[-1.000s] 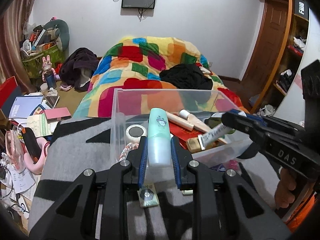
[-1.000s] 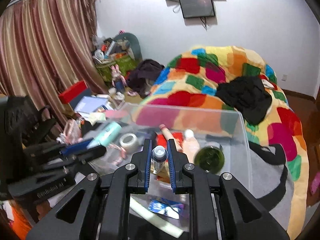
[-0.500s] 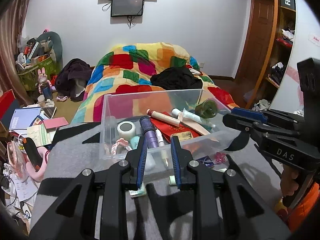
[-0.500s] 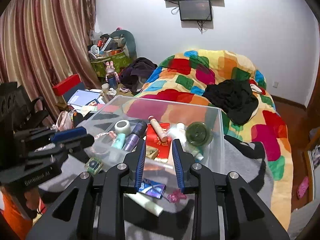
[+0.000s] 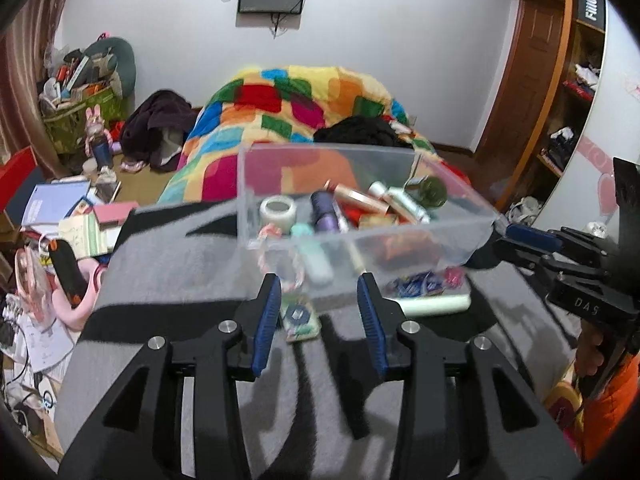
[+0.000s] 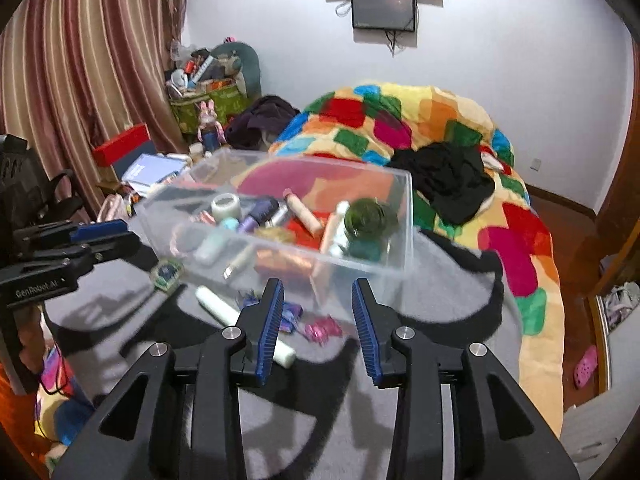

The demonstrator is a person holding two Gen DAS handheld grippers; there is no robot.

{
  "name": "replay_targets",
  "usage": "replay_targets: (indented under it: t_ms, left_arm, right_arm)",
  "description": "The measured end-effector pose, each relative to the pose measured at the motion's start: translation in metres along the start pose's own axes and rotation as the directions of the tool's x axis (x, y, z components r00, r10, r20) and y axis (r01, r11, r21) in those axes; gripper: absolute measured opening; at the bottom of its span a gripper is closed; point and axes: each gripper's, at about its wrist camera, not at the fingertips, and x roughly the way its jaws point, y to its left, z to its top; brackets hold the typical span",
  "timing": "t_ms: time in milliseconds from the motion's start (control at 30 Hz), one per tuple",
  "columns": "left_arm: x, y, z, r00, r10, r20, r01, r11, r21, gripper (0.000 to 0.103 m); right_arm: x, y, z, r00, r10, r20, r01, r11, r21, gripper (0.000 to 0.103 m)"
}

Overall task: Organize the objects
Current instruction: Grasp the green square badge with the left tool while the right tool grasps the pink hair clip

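Note:
A clear plastic box [image 5: 452, 240] [image 6: 404, 216] stands on the grey blanket and holds several toiletries: a tape roll [image 5: 278, 210], a purple bottle [image 5: 324, 216], a mint bottle [image 5: 316, 258], a green jar [image 6: 370, 220]. My left gripper [image 5: 318, 292] is open and empty, just short of the box, above a small green packet [image 5: 300, 318]. My right gripper [image 6: 316, 300] is open and empty, over a white tube [image 6: 240, 316], a blue wrapper [image 6: 290, 316] and a pink wrapper [image 6: 322, 328] that lie in front of the box.
A grey and black blanket [image 5: 168, 272] covers the surface. A bed with a colourful quilt [image 5: 288, 108] lies behind. Books and clutter [image 5: 60, 216] sit on the floor at left. A wooden door and shelves [image 5: 560, 92] stand at right.
Both grippers let go of their bottles into the box, opened wide and pulled back from it. The mint bottle and the small bottle now lie inside the box.

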Motion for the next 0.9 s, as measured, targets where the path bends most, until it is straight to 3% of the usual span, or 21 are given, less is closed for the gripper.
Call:
replay_targets:
  t_ms: [300, 400, 500, 767, 800, 867, 900]
  left_arm:
    - [0.027, 0.021, -0.025, 0.991, 0.019, -0.129, -0.024, 0.999, -0.039, 0.042]
    - [0.035, 0.024, -0.024, 0.989, 0.010, -0.146, -0.019, 0.998, -0.060, 0.046]
    - [0.038, 0.022, -0.020, 0.989, -0.002, -0.146, -0.008, 0.998, -0.063, 0.047]
    - [0.054, 0.017, -0.012, 0.985, 0.013, -0.170, -0.025, 0.997, -0.068, 0.051]
    - [0.054, 0.018, -0.012, 0.985, 0.013, -0.172, -0.025, 0.997, -0.070, 0.051]
    - [0.056, 0.018, -0.014, 0.984, 0.016, -0.175, -0.029, 0.997, -0.072, 0.047]
    - [0.057, 0.018, -0.015, 0.984, 0.023, -0.178, -0.035, 0.997, -0.067, 0.044]
  right_arm:
    - [0.034, -0.017, -0.019, 0.993, 0.002, -0.120, 0.007, 0.997, 0.076, 0.032]
    - [0.042, -0.019, -0.021, 0.989, 0.020, -0.146, -0.006, 0.996, 0.093, 0.034]
    - [0.047, -0.018, -0.020, 0.987, 0.025, -0.156, -0.010, 0.995, 0.096, 0.043]
    - [0.063, -0.012, -0.020, 0.981, 0.016, -0.196, 0.001, 0.996, 0.087, 0.044]
    - [0.062, -0.012, -0.020, 0.981, 0.016, -0.193, 0.000, 0.996, 0.084, 0.043]
    - [0.064, -0.011, -0.021, 0.980, 0.015, -0.198, 0.001, 0.997, 0.077, 0.027]
    - [0.065, -0.010, -0.021, 0.978, 0.015, -0.207, 0.000, 0.997, 0.072, 0.027]
